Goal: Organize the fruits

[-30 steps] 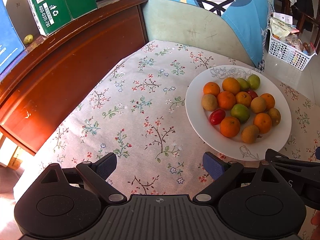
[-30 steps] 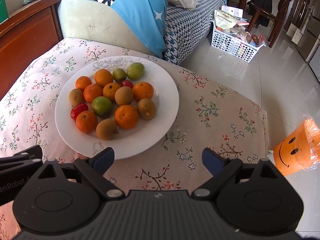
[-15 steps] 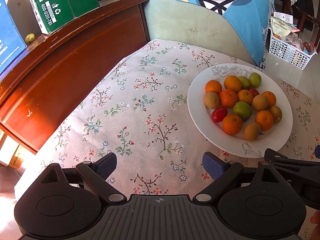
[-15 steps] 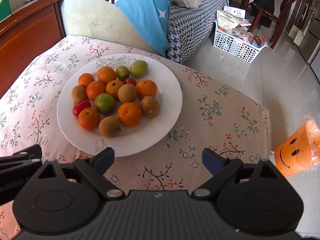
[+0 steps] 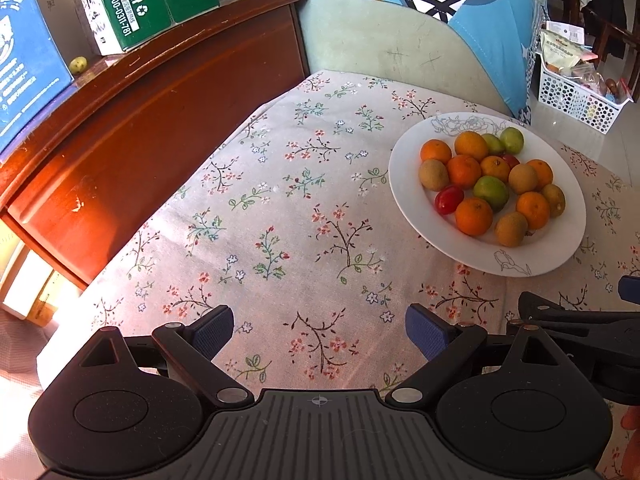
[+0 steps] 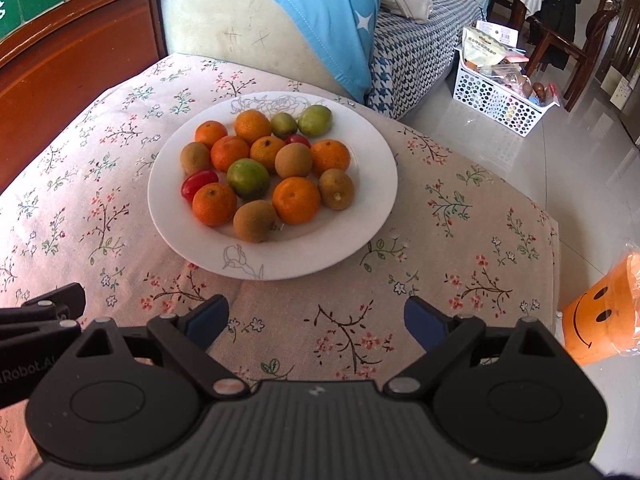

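A white plate (image 6: 360, 216) (image 5: 568, 248) sits on the flowered tablecloth (image 5: 288, 200), piled with several oranges (image 6: 296, 199), brown kiwis (image 6: 254, 221), green fruits (image 6: 248, 178) and red tomatoes (image 6: 199, 184). My right gripper (image 6: 316, 320) hovers open over the cloth just in front of the plate's near rim, nothing between its fingers. My left gripper (image 5: 320, 330) is open too, above bare cloth to the left of the plate, holding nothing. Part of the right gripper shows at the right edge of the left wrist view.
A dark wooden headboard (image 5: 140, 120) runs along the left, with green (image 5: 140, 4) and blue boxes on top. A pale cushion (image 6: 224, 36) and blue fabric lie behind the plate. An orange smiley bucket (image 6: 604, 316) and a white basket (image 6: 504, 100) stand on the floor at right.
Both grippers have shifted slightly to the left and forward, so the plate sits further right and closer in both views. Both stay open and the fruits have not moved.
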`<action>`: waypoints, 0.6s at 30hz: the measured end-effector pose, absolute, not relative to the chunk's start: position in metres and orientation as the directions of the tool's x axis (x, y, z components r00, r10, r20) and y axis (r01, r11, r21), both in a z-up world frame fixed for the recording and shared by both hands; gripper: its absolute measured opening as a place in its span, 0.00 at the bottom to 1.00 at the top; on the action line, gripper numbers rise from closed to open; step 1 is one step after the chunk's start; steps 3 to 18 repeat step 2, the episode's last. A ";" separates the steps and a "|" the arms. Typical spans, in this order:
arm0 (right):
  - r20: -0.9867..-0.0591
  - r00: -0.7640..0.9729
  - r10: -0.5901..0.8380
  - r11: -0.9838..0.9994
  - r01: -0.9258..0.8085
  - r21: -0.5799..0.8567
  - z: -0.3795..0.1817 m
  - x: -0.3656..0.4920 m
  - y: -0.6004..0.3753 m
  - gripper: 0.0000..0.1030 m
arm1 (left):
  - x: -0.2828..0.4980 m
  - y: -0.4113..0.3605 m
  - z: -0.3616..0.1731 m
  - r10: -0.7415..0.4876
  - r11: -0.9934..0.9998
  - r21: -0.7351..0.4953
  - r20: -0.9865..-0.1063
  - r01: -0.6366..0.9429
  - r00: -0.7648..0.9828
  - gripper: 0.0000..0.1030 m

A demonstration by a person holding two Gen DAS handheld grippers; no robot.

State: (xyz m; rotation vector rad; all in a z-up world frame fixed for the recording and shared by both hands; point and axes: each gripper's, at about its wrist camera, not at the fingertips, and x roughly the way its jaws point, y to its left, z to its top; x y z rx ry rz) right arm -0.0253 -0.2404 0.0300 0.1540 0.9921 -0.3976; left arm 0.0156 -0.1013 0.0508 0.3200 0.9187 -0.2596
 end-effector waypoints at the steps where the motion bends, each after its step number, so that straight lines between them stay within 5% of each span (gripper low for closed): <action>1: -0.838 0.485 -0.250 0.922 0.384 -0.053 0.029 -0.027 -0.238 0.91 | 0.014 -0.099 0.050 -0.083 0.923 0.156 -0.811 0.351 0.579 0.91; 18: -0.836 0.491 -0.245 0.926 0.374 -0.052 0.028 -0.030 -0.236 0.91 | 0.010 -0.095 0.050 -0.081 0.925 0.155 -0.812 0.347 0.578 0.91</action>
